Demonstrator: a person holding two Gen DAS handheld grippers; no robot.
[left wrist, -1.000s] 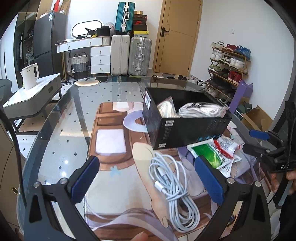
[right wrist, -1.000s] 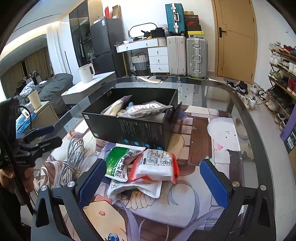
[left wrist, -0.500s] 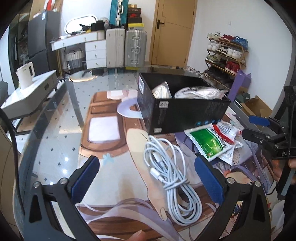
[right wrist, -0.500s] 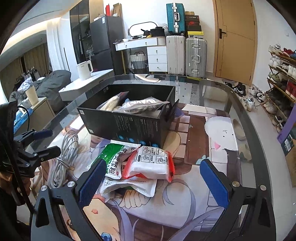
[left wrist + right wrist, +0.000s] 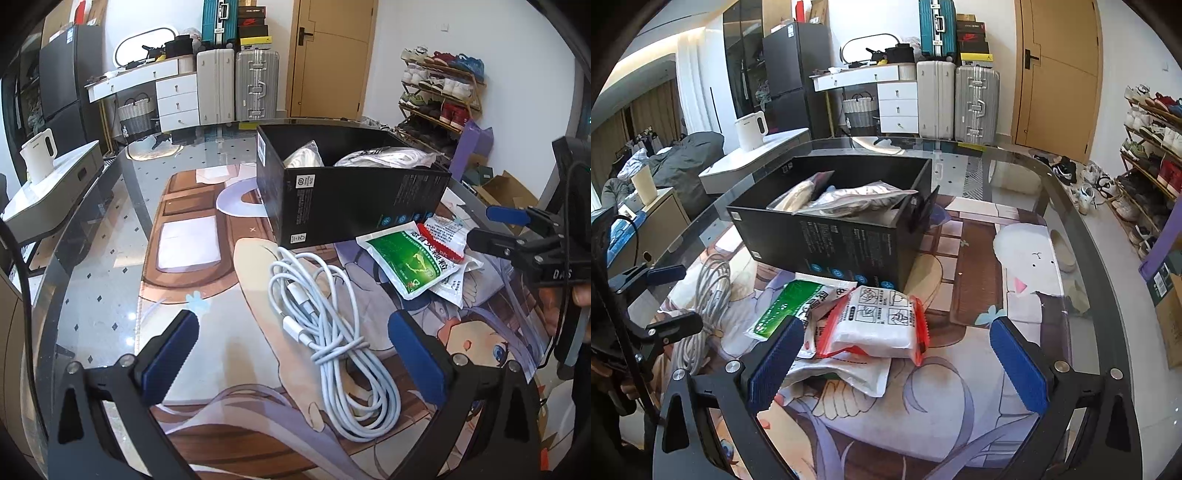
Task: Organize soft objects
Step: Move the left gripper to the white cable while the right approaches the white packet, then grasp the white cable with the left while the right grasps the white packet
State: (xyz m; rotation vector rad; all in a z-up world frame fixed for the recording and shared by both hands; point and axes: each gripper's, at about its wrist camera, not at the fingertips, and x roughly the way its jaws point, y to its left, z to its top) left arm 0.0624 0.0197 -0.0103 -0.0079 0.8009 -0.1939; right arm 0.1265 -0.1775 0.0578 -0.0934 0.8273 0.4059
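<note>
Your right gripper (image 5: 895, 360), spread wide and empty, hangs just near of the red-edged packet (image 5: 877, 319), whose long axis runs left-right; the black box (image 5: 846, 242) sits beyond it.

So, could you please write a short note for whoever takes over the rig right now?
Left claw: open, empty, hovering over the coiled white cable on the mat.
Right claw: open, empty, over the pile of packets.
Black box: on the table, already holding two clear-bagged soft items.
Left to do: the red-edged white packet lies on top of the pile, the green packet and a white pouch under it, all in front of the box; the cable also lies outside it.
</note>
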